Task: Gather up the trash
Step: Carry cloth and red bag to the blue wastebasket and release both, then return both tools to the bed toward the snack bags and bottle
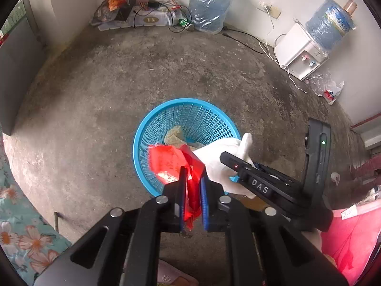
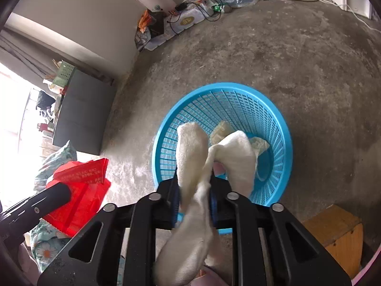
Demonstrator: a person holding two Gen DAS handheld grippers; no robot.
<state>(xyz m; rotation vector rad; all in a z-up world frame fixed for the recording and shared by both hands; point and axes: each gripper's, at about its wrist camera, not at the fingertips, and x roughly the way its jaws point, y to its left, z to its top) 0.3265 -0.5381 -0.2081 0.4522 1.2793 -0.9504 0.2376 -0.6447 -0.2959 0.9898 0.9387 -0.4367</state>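
Left gripper (image 1: 193, 186), jaws slightly parted, has the red wrapper (image 1: 171, 162) between them above the blue basket (image 1: 142, 133); right gripper (image 2: 194, 190), looser, straddles the white cloth (image 2: 190, 157). Best release over the basket's middle, clear of its rim. Both point steeply downward.

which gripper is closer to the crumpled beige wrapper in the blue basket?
Right. The right gripper, with the white cloth between its fingers, is over the blue basket beside the beige wrapper. The left gripper, with the red bag, sits at the near rim, farther back.
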